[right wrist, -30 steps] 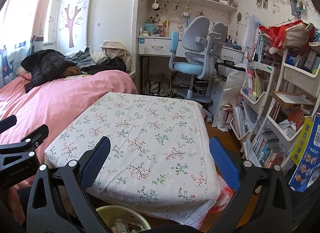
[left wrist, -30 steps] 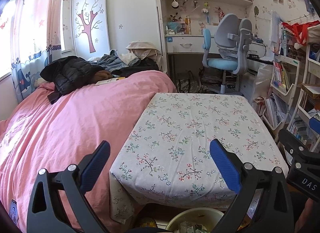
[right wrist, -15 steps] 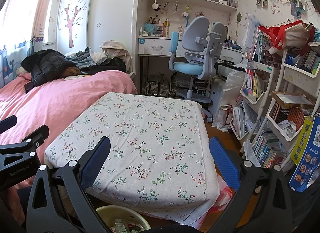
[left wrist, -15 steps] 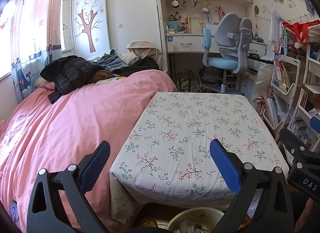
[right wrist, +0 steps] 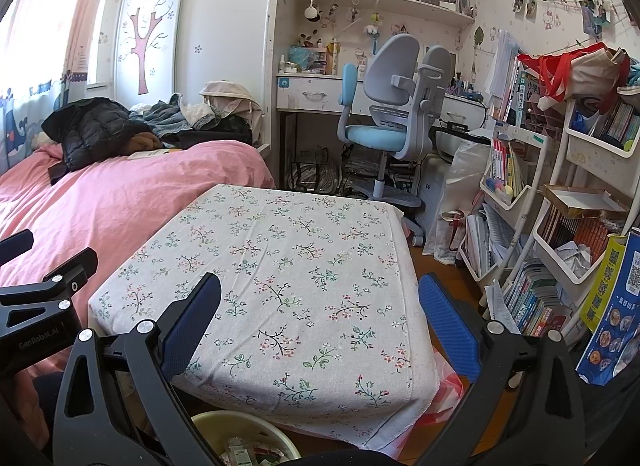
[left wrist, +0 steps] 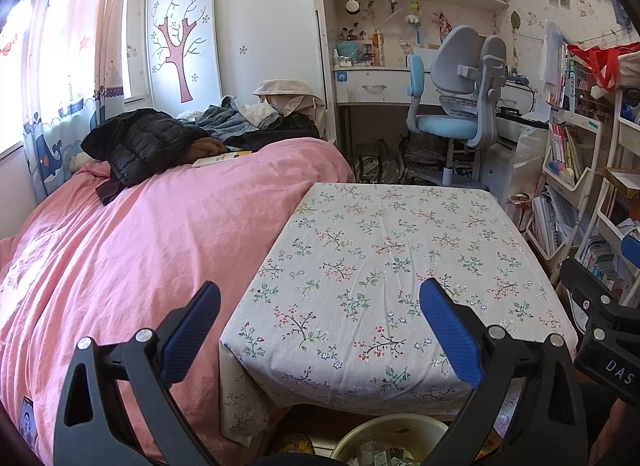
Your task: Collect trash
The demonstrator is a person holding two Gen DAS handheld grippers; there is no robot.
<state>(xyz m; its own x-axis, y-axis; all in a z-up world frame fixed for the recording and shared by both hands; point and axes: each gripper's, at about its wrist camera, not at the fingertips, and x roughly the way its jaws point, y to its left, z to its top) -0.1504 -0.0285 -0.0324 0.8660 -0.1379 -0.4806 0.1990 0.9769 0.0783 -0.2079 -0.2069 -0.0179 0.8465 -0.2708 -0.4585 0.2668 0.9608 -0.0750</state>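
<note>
both the left gripper (left wrist: 320, 306) and right gripper (right wrist: 320, 302) hover spread and empty above the bare floral table (left wrist: 400, 250), trash already in the bin (right wrist: 248, 440) below, so collecting looks finished or awaits 1 more find.

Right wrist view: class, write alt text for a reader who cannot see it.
The open right claw hovers empty over a table under a floral cloth, a yellow trash bin on the floor below. A pink bed lies left, bookshelves right.

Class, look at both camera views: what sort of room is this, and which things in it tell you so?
Most likely a child's bedroom: a pink bed, a study desk with a blue chair, and book racks.
</note>
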